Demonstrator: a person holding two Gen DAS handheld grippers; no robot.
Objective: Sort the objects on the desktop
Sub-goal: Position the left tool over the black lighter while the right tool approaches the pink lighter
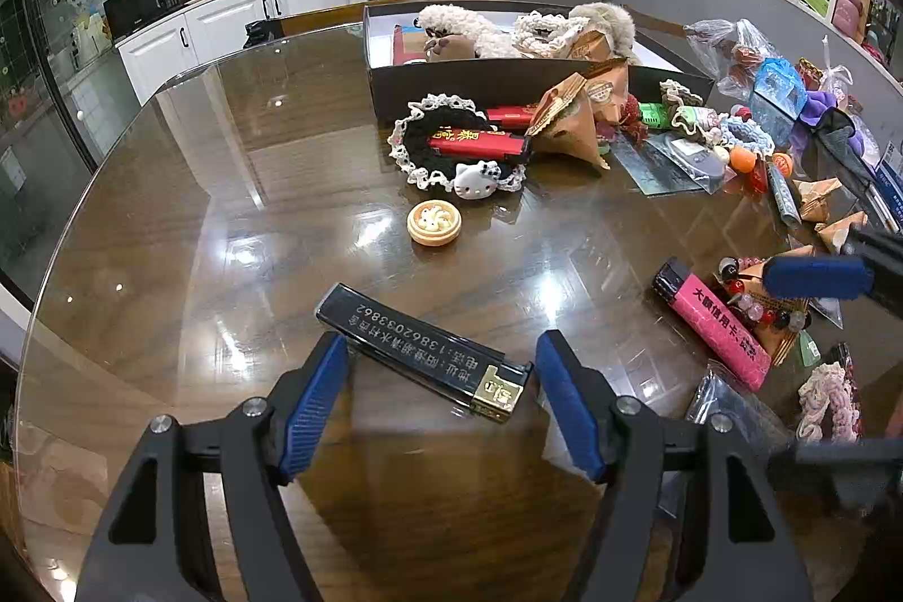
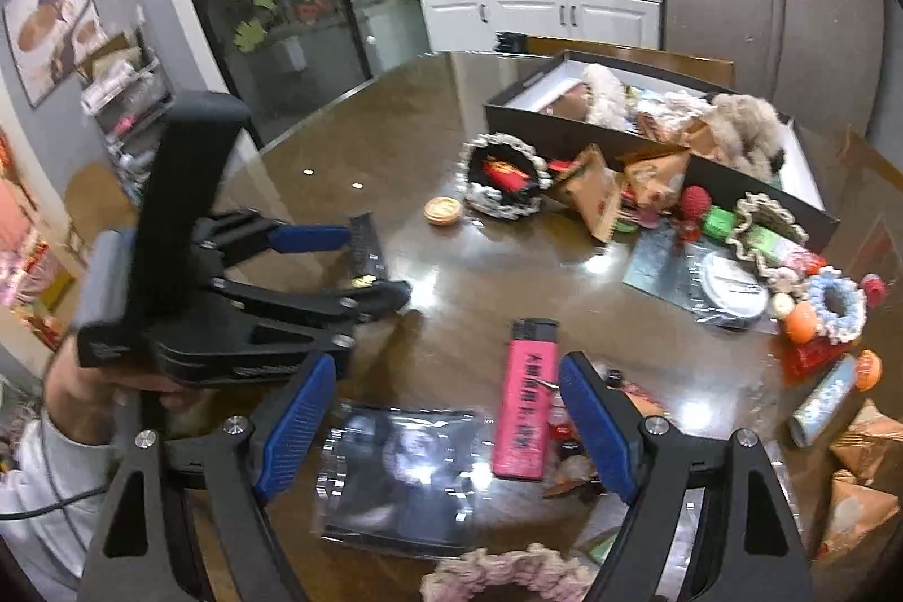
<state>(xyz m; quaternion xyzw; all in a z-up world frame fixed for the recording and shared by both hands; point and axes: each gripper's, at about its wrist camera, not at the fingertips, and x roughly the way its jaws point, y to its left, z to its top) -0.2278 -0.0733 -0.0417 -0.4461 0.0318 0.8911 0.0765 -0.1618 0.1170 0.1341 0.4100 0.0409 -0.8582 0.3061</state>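
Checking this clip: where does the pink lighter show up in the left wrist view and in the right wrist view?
Left wrist: the pink lighter lies at the right edge, on the table beside a bead string.
Right wrist: it lies at lower centre, just inside the right pad of the open jaws.
Shared landmark: the round wooden trinket.

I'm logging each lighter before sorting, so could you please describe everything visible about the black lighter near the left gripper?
The black lighter is a slim, glossy, plastic-looking bar with pale printed characters and a digit string along its side and a gold-coloured metal head. It lies flat and slanted on the glass-topped table, head towards the camera, between the left gripper's open jaws. Neither pad visibly clamps it.
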